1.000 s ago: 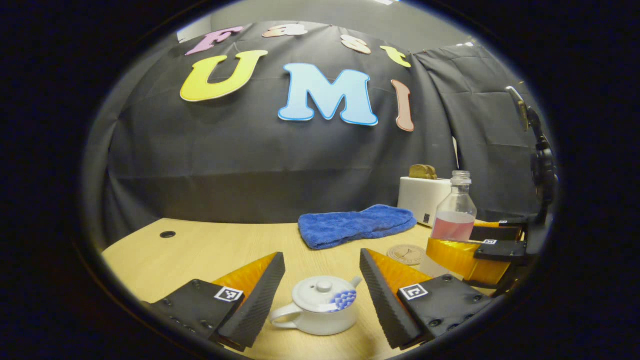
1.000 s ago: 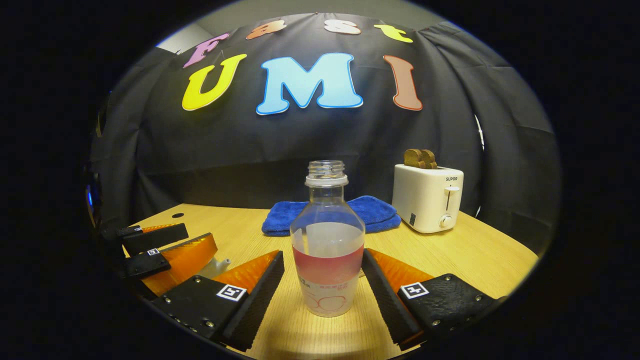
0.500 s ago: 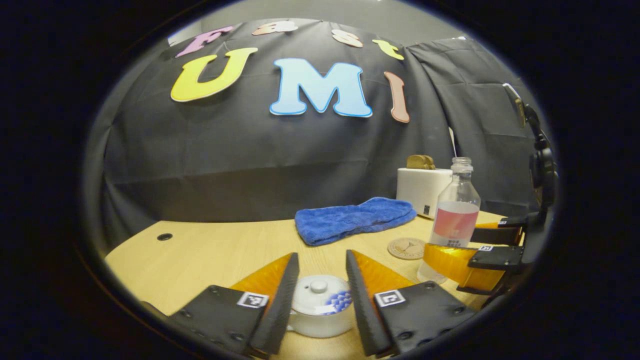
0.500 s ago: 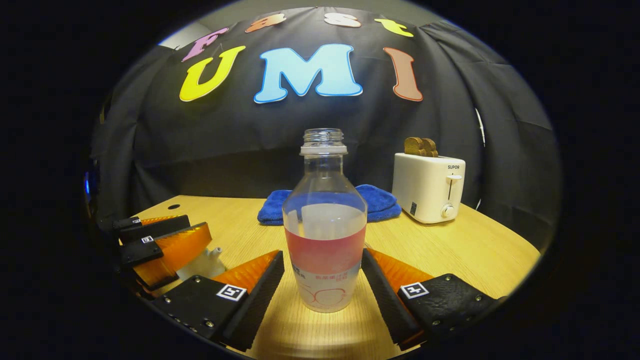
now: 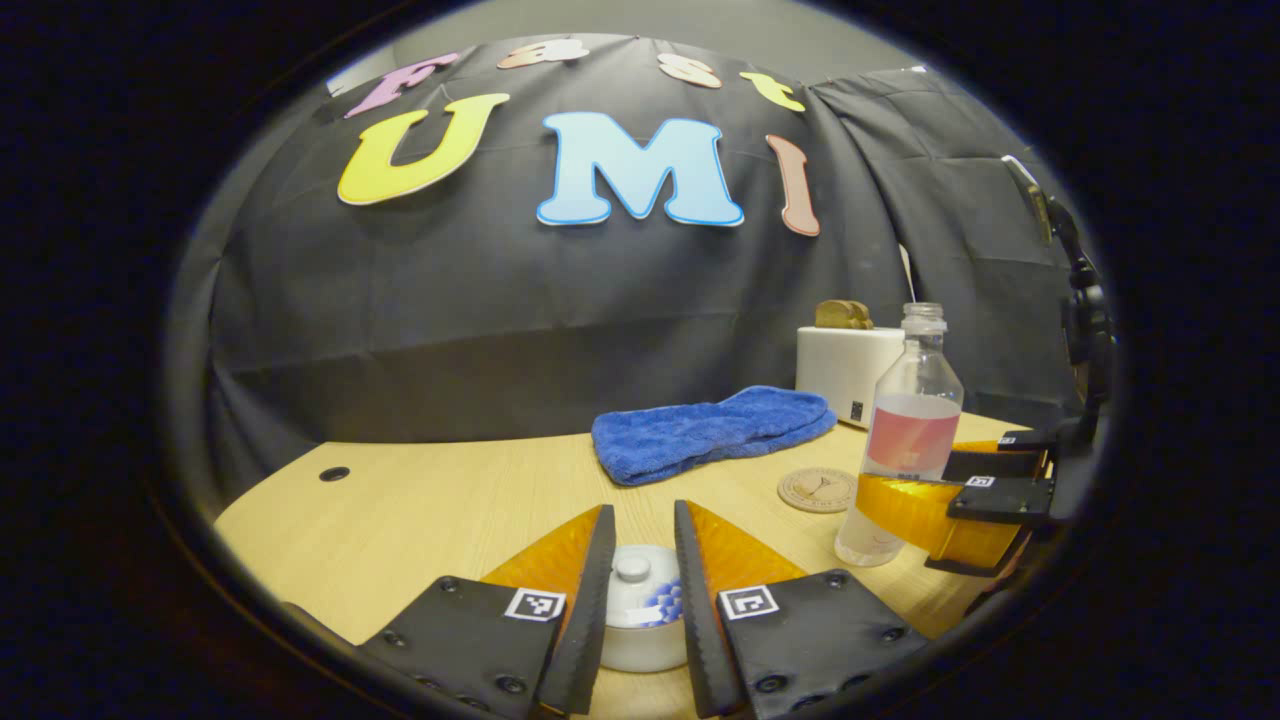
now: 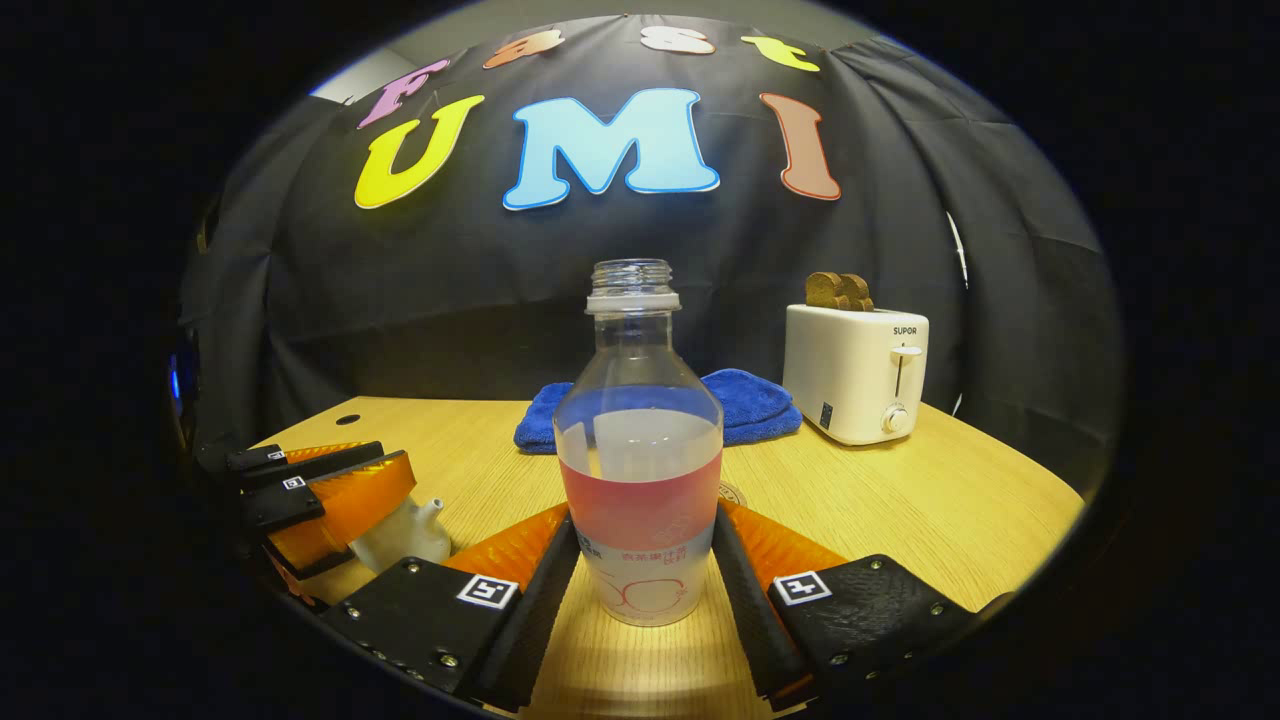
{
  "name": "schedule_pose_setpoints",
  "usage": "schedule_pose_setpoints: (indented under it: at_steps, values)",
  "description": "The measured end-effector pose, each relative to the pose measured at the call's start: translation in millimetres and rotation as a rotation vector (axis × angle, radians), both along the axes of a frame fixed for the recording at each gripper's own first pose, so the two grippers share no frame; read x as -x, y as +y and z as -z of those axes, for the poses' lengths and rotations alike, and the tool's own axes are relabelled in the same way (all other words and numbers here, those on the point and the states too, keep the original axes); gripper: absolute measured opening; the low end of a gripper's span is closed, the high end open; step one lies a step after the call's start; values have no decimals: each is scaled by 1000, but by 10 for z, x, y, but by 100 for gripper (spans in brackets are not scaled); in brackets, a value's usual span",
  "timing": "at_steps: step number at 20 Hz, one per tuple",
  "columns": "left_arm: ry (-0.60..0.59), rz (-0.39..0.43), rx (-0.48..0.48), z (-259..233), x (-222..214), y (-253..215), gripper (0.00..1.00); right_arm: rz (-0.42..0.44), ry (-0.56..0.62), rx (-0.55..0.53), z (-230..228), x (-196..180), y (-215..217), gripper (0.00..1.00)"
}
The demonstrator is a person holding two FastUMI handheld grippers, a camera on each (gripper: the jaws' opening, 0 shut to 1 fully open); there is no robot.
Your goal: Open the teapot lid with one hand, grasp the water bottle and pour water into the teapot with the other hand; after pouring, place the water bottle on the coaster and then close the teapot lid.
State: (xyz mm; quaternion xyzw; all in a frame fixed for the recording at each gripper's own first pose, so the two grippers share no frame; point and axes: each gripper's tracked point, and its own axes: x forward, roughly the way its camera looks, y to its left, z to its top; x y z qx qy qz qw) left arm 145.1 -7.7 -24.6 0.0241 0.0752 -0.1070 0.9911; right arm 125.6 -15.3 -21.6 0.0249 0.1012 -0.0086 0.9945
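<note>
**Both grippers closing in: one at the teapot lid, one at the bottle**

In the left gripper view, the left gripper (image 5: 645,585) is low over the white teapot (image 5: 640,640), which stands on the wooden table (image 5: 420,510) at the near edge. Its two fingers stand narrowly apart, one on each side of the lid (image 5: 633,590), with the small round knob (image 5: 632,567) between them. If the fingers already press on the lid, I cannot tell; a thin gap seems to be there on both sides.

In the right gripper view, the right gripper (image 6: 645,570) has the water bottle (image 6: 640,470) between its fingers. The bottle stands upright on the table, has no cap, and is filled about to the middle, with a pink band around its body. The fingers lie close along the lower part of the bottle on both sides and seem to touch it, but a firm clamp I cannot confirm.

The round coaster (image 5: 817,490) lies flat on the table, just to the left of the bottle and a little farther. Beyond it lies a folded blue towel (image 5: 710,432). At the far right stands a white toaster (image 6: 856,375) with two slices of bread (image 6: 839,291) in its slots.

In the right gripper view the teapot's spout (image 6: 428,512) shows at the left, beside the left gripper.
</note>
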Motion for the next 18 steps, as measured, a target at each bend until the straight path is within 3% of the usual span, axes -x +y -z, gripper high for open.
schedule_pose_setpoints:
  at_steps: [4,6,7,11,12,18]
  values:
    - [5,-5,-22,9,-7,-6,42,2,-1,9,3,-4,6,78]
    - [-4,-44,-42,16,-27,81,44,1,0,3,9,-9,1,78]
    - [-3,-40,-45,9,-41,78,24,0,0,-1,13,-9,0,78]
    - [-8,-42,-26,-11,-5,87,27,-2,-1,-6,9,-3,2,78]
    - [-10,-43,-22,1,-30,73,20,-2,-1,-5,1,-3,3,78]
    - [-26,-16,44,-38,-11,93,13,-3,-1,-6,1,-4,3,78]
